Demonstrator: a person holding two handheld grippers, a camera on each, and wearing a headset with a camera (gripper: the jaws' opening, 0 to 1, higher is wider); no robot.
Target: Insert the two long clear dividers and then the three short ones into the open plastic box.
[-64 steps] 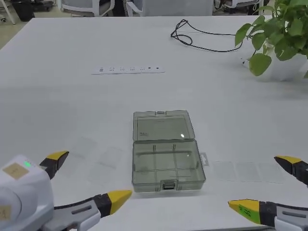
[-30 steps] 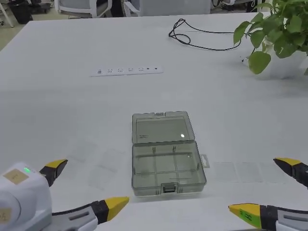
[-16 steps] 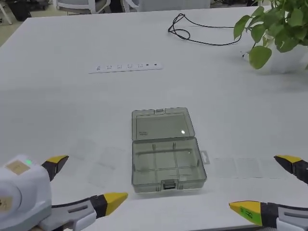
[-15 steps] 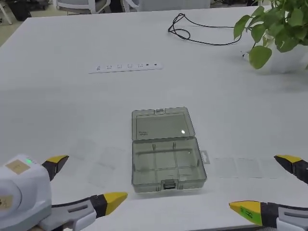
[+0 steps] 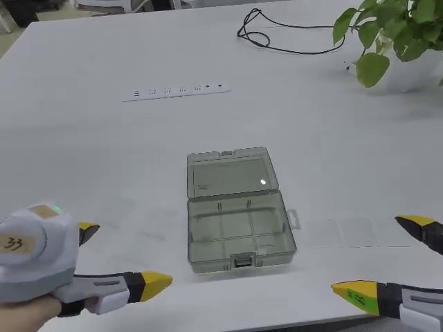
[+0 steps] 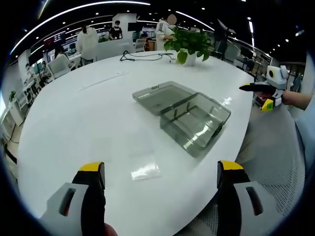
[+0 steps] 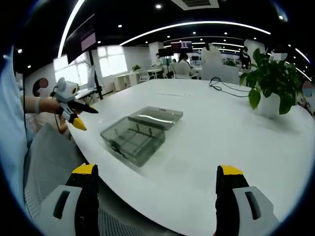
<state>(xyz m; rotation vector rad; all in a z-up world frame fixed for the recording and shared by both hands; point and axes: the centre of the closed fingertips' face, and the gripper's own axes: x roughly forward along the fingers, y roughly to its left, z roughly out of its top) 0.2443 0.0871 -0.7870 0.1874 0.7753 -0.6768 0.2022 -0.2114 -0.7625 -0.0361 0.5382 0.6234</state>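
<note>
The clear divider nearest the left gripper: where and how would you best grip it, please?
Probably by its near edge, coming low from the left gripper side: the clear divider lies flat and thin on the table, leaving only edges to pinch.

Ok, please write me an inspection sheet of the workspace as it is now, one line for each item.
Surface: white table, looks clean.
Job's things: plastic box open near the front edge, lid laid back flat; clear dividers flat on the table right of the box, more left of it; number hard to tell.
Clutter: power strip and potted plant, both far from the box.
Grippers: left gripper and right gripper open, empty, either side of the box.
Cables: black cable loose at the far side.
Surroundings: people in the room behind.
</note>
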